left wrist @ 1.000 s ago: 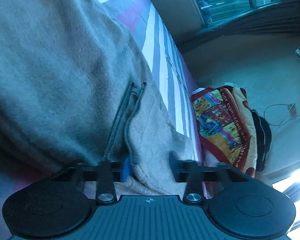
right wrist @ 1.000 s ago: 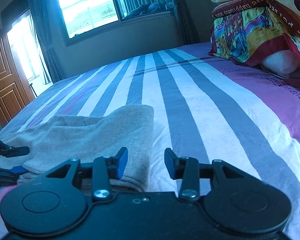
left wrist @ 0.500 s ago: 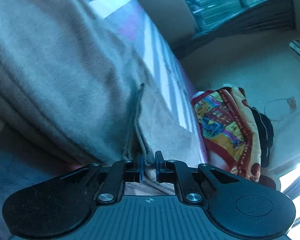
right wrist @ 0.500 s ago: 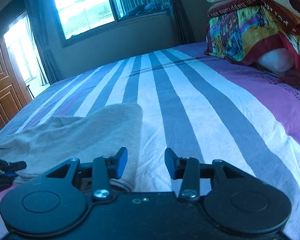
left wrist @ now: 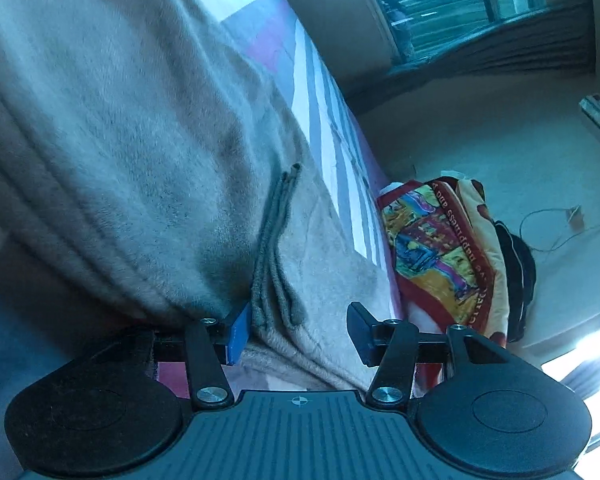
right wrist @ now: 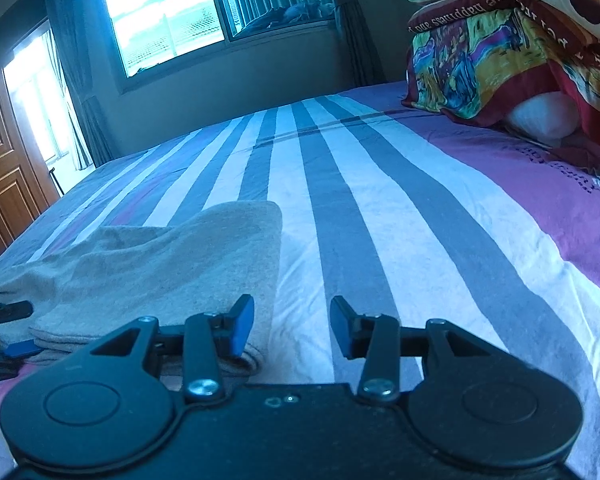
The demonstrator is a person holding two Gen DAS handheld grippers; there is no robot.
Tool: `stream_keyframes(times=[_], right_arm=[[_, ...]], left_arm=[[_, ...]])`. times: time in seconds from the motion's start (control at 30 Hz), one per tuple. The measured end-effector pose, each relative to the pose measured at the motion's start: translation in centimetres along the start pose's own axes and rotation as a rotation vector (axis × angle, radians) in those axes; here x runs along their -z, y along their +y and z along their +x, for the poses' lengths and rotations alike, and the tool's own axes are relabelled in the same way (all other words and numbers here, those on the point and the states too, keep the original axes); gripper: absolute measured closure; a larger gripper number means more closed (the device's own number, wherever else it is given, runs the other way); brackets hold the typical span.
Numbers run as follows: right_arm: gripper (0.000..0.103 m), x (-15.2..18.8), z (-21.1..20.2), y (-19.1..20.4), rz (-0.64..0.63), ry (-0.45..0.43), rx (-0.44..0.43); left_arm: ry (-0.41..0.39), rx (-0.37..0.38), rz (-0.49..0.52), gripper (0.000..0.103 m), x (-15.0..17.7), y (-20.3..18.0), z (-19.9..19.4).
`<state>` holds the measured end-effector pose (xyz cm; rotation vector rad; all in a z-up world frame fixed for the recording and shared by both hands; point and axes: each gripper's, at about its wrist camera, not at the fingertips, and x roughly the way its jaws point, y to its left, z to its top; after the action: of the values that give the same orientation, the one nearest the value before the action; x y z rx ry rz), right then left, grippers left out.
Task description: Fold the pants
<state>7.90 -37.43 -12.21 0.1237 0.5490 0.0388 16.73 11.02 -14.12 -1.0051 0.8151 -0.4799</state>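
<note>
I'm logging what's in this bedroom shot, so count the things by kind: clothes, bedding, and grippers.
Clothes: 1, the pants
Bedding: 2, the striped sheet and the patterned blanket
Grippers: 2, the left gripper and the right gripper
Total: 5

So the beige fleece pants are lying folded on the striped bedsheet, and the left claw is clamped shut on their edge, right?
Not quite. The beige fleece pants do lie folded on the striped bedsheet, but the left claw is open: the left wrist view shows its jaws spread apart on either side of the layered edge, not clamped on it.
</note>
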Motion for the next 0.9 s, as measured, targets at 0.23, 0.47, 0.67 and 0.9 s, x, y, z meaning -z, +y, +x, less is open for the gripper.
stream_keyframes(times=[0.23,0.47,0.67,0.9], right_arm=[[0.061,0.0,0.3,0.3,-0.012,0.011,0.01],[0.06,-0.1,0.1,0.6,-0.028,0.009,0.009],[0.06,0.3,0.1,1.0,-0.026,0.018,-0.011],[0.06,0.9,0.1,1.9,-0.058,0.037,-0.046]], left_arm=[[-0.018,-0.014,0.093,0.084,0.3,-1.3,0.4],[-0.027,-0.091,0.157,0.084,-0.3,-1.4,-1.1],[-0.06,-0.065,0.115,0.084,-0.5,-0.7,-1.6],[-0.1,-0.06,0.163,0.084,-1.6,-1.5,-1.7]])
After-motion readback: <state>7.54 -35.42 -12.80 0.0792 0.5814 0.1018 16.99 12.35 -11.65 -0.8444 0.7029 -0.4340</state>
